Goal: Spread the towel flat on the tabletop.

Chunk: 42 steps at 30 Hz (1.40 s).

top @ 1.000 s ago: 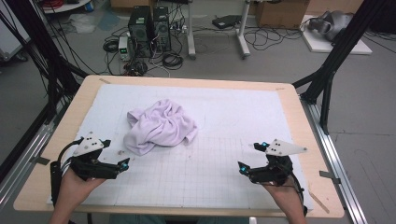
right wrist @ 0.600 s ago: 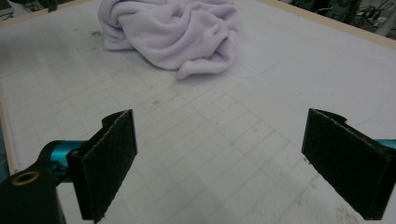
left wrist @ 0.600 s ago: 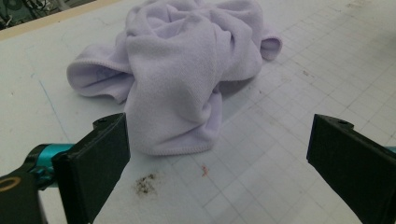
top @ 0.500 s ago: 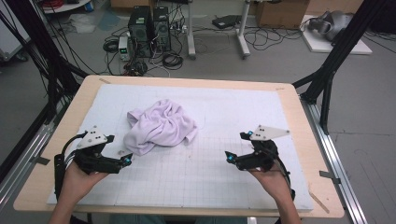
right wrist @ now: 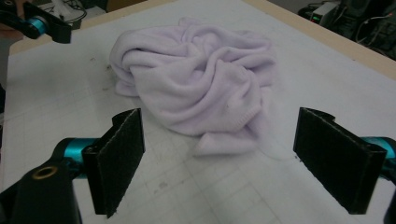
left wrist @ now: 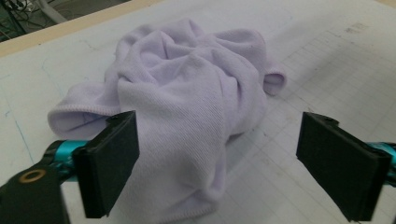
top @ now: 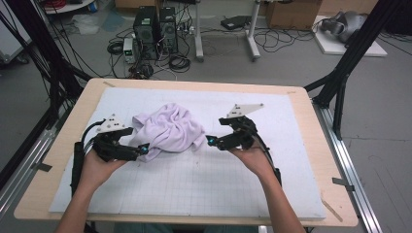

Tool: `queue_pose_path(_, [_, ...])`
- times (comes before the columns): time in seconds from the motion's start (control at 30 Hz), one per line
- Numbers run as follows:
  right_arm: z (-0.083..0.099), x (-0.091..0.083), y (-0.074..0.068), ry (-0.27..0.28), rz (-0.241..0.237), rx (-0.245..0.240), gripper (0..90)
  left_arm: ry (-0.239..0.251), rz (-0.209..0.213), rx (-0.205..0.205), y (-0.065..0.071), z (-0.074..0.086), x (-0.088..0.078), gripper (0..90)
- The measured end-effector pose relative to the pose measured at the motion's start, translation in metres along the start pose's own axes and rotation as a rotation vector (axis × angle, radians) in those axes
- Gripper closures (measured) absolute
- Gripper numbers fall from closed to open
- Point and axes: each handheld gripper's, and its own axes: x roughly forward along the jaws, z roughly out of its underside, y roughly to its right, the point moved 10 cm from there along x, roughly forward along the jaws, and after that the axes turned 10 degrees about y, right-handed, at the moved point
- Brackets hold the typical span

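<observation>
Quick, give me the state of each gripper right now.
Left gripper: open, jaws just closing slightly, either side of the lilac cloth's edge, not gripping.
Right gripper: open, jaws just closing slightly, holding nothing, short of the cloth.

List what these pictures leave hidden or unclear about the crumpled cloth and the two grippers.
- Lilac cloth: its shape and edges are lost in its own folds, every view.
- Left gripper: the high view cannot settle whether its fingers touch the cloth.
- Right gripper: its body is cut off by the bottom edge, right gripper view.
</observation>
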Motion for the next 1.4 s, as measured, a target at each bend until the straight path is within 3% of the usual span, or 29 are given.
queue_pose_path(0.03, [-0.001, 0.016, 0.000, -0.027, -0.016, -0.009, 19.7, -0.003, -0.004, 0.007, -0.004, 0.001, 0.008, 18.8])
queue_pose_path(0.1, [0.002, 0.031, 0.001, -0.047, -0.022, -0.017, 23.8, -0.020, 0.003, 0.009, -0.008, 0.005, 0.016, 25.4])
queue_pose_path(0.17, [0.004, 0.038, 0.002, -0.050, -0.026, -0.021, 26.5, -0.038, 0.008, 0.001, -0.010, 0.009, 0.021, 27.8])
queue_pose_path(0.23, [0.017, 0.058, 0.006, -0.096, -0.034, -0.007, 31.7, -0.067, 0.028, -0.024, -0.014, 0.016, 0.029, 33.0])
queue_pose_path(0.3, [0.026, 0.069, 0.008, -0.134, -0.033, -0.020, 34.4, -0.082, 0.032, -0.046, -0.020, 0.024, 0.039, 36.7])
queue_pose_path(0.4, [0.033, 0.084, 0.011, -0.150, -0.032, -0.019, 38.2, -0.086, 0.025, -0.061, -0.024, 0.030, 0.046, 41.5])
queue_pose_path(0.63, [0.057, 0.113, 0.019, -0.234, 0.001, -0.009, 48.1, -0.129, 0.016, -0.062, -0.029, 0.044, 0.056, 53.7])
queue_pose_path(0.7, [0.059, 0.117, 0.020, -0.232, 0.018, -0.013, 55.8, -0.129, 0.017, -0.072, -0.029, 0.044, 0.057, 56.6])
queue_pose_path(0.77, [0.060, 0.118, 0.018, -0.236, 0.016, -0.012, 72.1, -0.133, 0.015, -0.075, -0.029, 0.045, 0.058, 60.4])
queue_pose_path(0.87, [0.060, 0.118, 0.016, -0.254, 0.007, -0.034, 81.1, -0.136, 0.012, -0.059, -0.028, 0.044, 0.057, 66.2])
queue_pose_path(0.97, [0.056, 0.112, 0.016, -0.251, -0.001, -0.045, 82.2, -0.118, 0.014, -0.043, -0.023, 0.037, 0.050, 70.9])
queue_pose_path(1.03, [0.042, 0.092, 0.015, -0.207, -0.009, -0.039, 82.5, -0.079, 0.038, -0.045, -0.013, 0.025, 0.036, 72.7])
queue_pose_path(1.07, [0.042, 0.092, 0.015, -0.207, -0.009, -0.039, 82.5, -0.079, 0.038, -0.045, -0.013, 0.025, 0.036, 73.7])
queue_pose_path(1.1, [0.028, 0.068, 0.014, -0.155, -0.026, -0.048, 82.5, -0.048, 0.054, -0.046, -0.006, 0.017, 0.028, 74.9])
queue_pose_path(1.13, [0.024, 0.056, 0.012, -0.140, -0.039, -0.052, 82.5, -0.029, 0.071, -0.050, 0.001, 0.012, 0.022, 75.9])
queue_pose_path(1.17, [0.021, 0.046, 0.010, -0.132, -0.042, -0.054, 82.5, -0.009, 0.093, -0.028, 0.015, 0.006, 0.012, 76.8])
queue_pose_path(1.2, [0.019, 0.033, 0.007, -0.129, -0.042, -0.064, 82.5, -0.009, 0.093, -0.028, 0.015, 0.006, 0.012, 77.4])
queue_pose_path(1.23, [0.018, 0.021, 0.003, -0.119, -0.052, -0.067, 82.6, -0.004, 0.108, -0.022, 0.023, 0.004, 0.007, 77.8])
queue_pose_path(1.27, [0.018, 0.005, -0.004, -0.104, -0.055, -0.087, 82.8, 0.006, 0.145, -0.005, 0.041, 0.003, -0.003, 78.2])
queue_pose_path(1.3, [0.019, -0.005, -0.009, -0.100, -0.058, -0.105, 82.9, 0.006, 0.145, -0.005, 0.041, 0.003, -0.003, 78.6])
queue_pose_path(1.37, [0.027, -0.028, -0.020, -0.093, -0.056, -0.137, 83.0, 0.044, 0.185, -0.020, 0.065, 0.007, -0.015, 79.2])
queue_pose_path(1.4, [0.032, -0.039, -0.027, -0.095, -0.062, -0.142, 83.0, 0.044, 0.185, -0.020, 0.065, 0.007, -0.015, 79.2])
